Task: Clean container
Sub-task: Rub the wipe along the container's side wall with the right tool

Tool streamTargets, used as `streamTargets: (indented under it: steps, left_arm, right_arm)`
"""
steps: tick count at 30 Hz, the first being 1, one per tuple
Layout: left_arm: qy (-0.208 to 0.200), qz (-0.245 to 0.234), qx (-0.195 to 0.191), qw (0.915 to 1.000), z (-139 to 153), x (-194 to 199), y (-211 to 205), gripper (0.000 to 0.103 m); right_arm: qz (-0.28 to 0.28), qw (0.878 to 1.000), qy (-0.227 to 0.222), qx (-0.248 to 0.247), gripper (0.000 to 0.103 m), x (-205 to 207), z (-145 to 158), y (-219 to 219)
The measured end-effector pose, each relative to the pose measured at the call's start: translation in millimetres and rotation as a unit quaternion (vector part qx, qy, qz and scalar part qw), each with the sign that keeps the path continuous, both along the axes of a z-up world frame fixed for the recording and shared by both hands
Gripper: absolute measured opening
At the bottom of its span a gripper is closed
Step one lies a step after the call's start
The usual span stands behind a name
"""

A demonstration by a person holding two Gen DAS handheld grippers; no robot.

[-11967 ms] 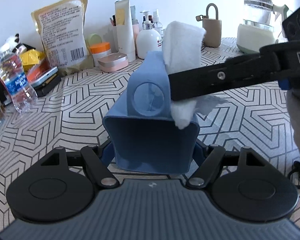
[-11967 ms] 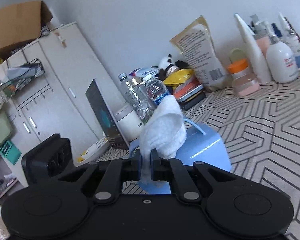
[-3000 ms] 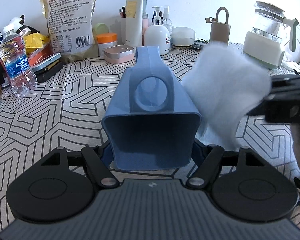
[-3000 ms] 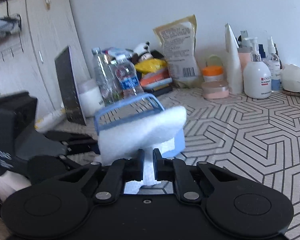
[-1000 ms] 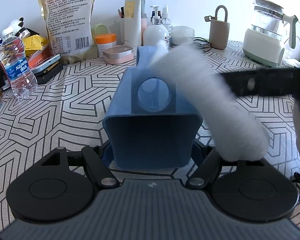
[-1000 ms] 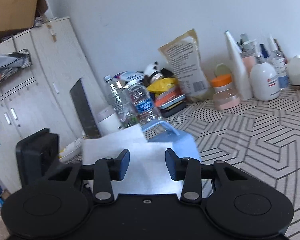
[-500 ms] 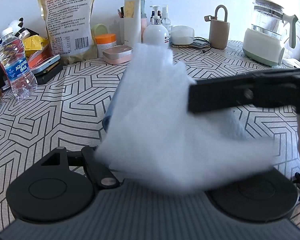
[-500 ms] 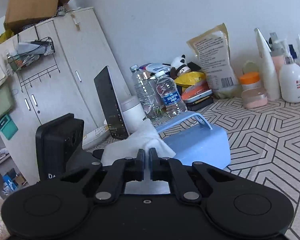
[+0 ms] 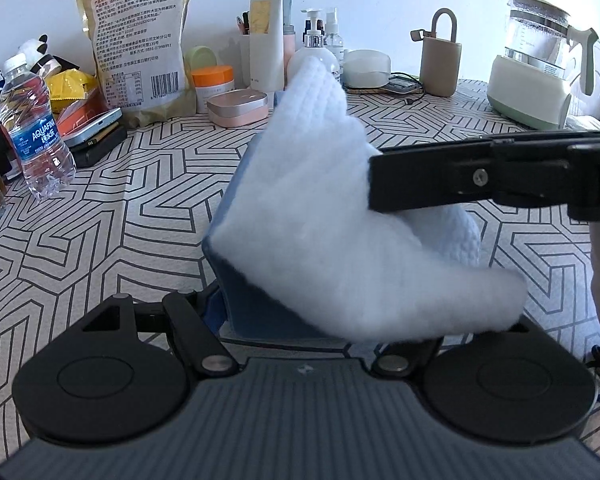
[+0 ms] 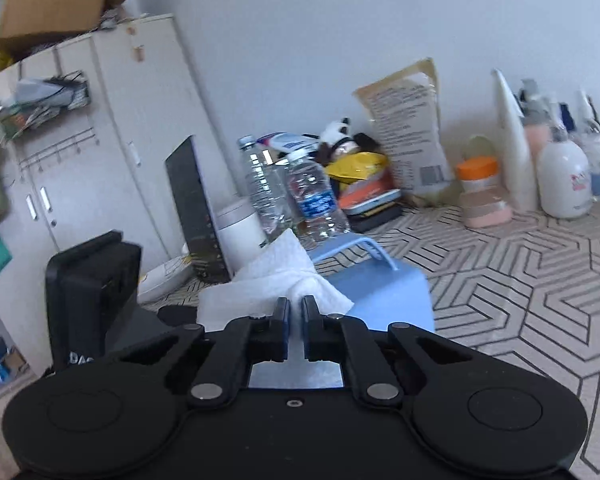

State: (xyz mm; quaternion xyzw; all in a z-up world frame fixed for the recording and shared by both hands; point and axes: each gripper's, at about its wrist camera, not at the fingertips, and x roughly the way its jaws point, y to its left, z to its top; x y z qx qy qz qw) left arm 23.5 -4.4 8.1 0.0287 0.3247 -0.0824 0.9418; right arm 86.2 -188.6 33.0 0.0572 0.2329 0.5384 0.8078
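Left wrist: blue container (image 9: 236, 280) lies lengthwise, mouth toward camera

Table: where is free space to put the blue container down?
Bare patterned table lies between the water bottle and the blue container, and right of it toward the kettle. The back edge along the wall is crowded: snack bag, lotion bottles.
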Motion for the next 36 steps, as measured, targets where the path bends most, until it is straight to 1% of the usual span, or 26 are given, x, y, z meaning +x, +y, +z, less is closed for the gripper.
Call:
streamTargets:
  steps: [3, 7, 10, 14, 18, 21, 25, 26, 27, 29, 32, 36]
  left_arm:
    - [-0.001, -0.001, 0.0, 1.0, 0, 0, 2, 0.073]
    - [-0.001, -0.001, -0.002, 1.0, 0, 2, 4, 0.073]
    - [0.0, -0.001, -0.002, 1.0, 0, 3, 4, 0.073]
    - [0.001, 0.0, -0.005, 1.0, 0, 4, 5, 0.073]
    - [0.001, 0.0, -0.005, 1.0, 0, 4, 6, 0.073]
    - [0.001, 0.0, -0.004, 1.0, 0, 4, 6, 0.073]
    - [-0.001, -0.001, -0.001, 1.0, 0, 4, 4, 0.073]
    - [-0.001, -0.001, -0.001, 1.0, 0, 4, 4, 0.073]
    - [-0.001, -0.001, -0.001, 1.0, 0, 4, 4, 0.073]
    - [0.001, 0.0, -0.003, 1.0, 0, 5, 5, 0.073]
    - [0.002, 0.001, -0.004, 1.0, 0, 6, 5, 0.073]
    - [0.002, 0.001, -0.006, 1.0, 0, 6, 6, 0.073]
  right_arm:
    - [-0.002, 1.0, 0.011, 0.004, 0.008, 3, -1, -2]
    - [-0.043, 0.999, -0.001, -0.012, 0.011, 4, -1, -3]
    - [-0.048, 0.999, 0.0, -0.013, 0.011, 6, -1, -3]
    - [-0.043, 0.999, 0.002, -0.01, 0.012, 6, -2, -3]
    - [-0.02, 1.0, 0.003, -0.003, 0.012, 2, -2, -2]
    - [-0.019, 1.0, 0.007, -0.001, 0.012, 3, -2, -3]
    - [-0.031, 0.999, 0.007, -0.003, 0.012, 4, -2, -3]
    - [-0.044, 0.999, 0.011, -0.005, 0.012, 7, -2, -4]
    - [-0.054, 0.998, 0.018, -0.006, 0.015, 10, -3, -6]
    - [-0.065, 0.998, 0.024, -0.007, 0.016, 14, -3, -7]
    - [-0.059, 0.998, 0.019, -0.006, 0.017, 12, -3, -5]
    - [-0.022, 0.999, 0.027, 0.01, 0.017, 8, -3, -5]
